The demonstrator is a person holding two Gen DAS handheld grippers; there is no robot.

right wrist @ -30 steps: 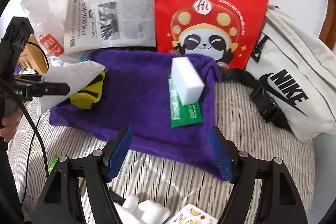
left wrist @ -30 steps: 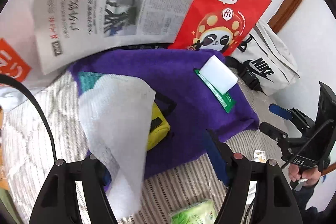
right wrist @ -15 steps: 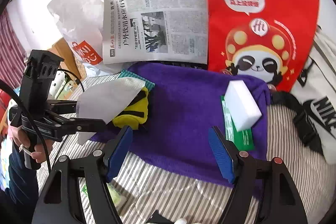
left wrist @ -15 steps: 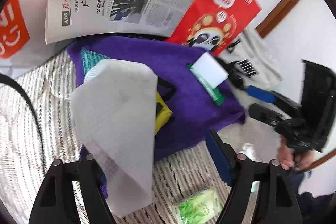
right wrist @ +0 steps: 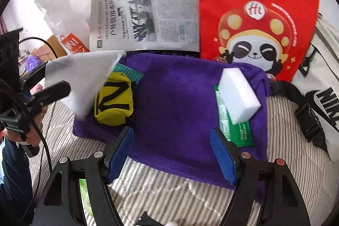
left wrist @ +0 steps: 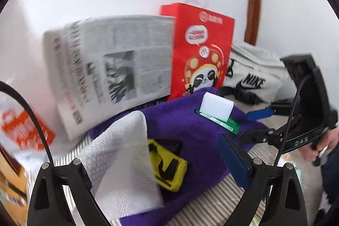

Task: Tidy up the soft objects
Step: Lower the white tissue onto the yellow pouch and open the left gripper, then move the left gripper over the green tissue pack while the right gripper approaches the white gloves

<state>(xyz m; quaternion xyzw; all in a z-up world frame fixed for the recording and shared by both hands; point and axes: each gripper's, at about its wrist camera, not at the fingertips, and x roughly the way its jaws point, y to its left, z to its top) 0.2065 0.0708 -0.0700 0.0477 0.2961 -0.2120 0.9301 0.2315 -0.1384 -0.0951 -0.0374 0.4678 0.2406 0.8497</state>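
Left gripper jaws wide, yet white waffle-textured cloth clings to left finger, draping over yellow pouch on fuzzy purple towel. Right gripper jaws wide, nothing between them, low over towel's near edge. White foam block rests on green packet, right side. Only right wrist view shows teal strip beyond pouch. Striped quilt beneath.

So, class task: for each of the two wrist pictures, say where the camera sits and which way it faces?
Left wrist: on the left gripper, facing across the purple towel to the wall; white cloth hangs on its left finger; right gripper shows.
Right wrist: on the right gripper, open, facing the towel; left gripper shows.
Shared: towel, white sponge, yellow pouch.
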